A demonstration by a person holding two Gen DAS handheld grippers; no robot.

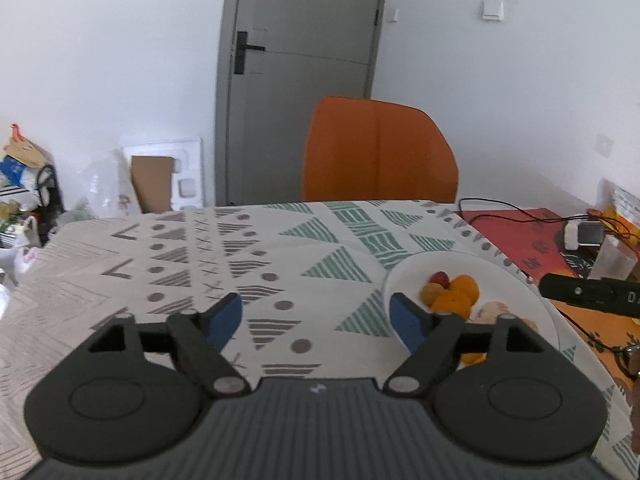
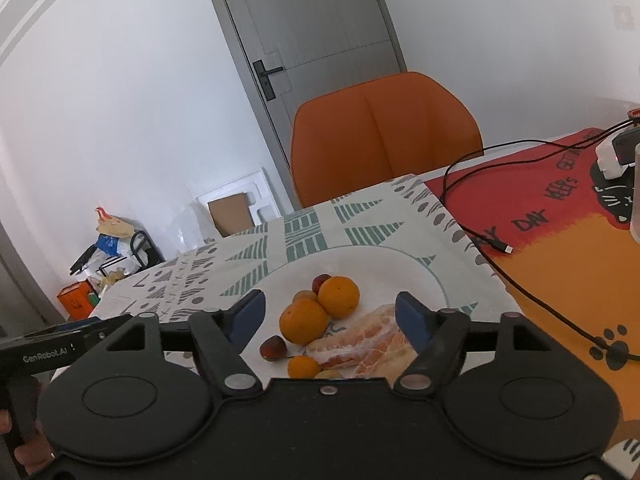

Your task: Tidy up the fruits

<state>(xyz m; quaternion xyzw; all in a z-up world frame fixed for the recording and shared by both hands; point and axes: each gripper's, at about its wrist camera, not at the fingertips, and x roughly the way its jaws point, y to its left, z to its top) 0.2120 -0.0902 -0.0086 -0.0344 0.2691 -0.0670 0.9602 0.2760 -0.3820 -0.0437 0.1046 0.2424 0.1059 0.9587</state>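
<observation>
Two handheld grippers hover over a table covered by a patterned tablecloth (image 1: 280, 248). In the left wrist view, the left gripper (image 1: 316, 320) fills the lower frame, its blue-padded fingers spread wide with nothing between them. At right of centre sits a white plate (image 1: 516, 284) holding fruit. In the right wrist view, the right gripper (image 2: 330, 314) is likewise spread and empty, just above the plate (image 2: 400, 264). On it, at lower centre, lie two oranges (image 2: 338, 296), a small red fruit (image 2: 273, 347), a small orange fruit (image 2: 303, 367) and peeled citrus segments (image 2: 360, 346). An orange chair (image 2: 384, 128) stands behind the table.
</observation>
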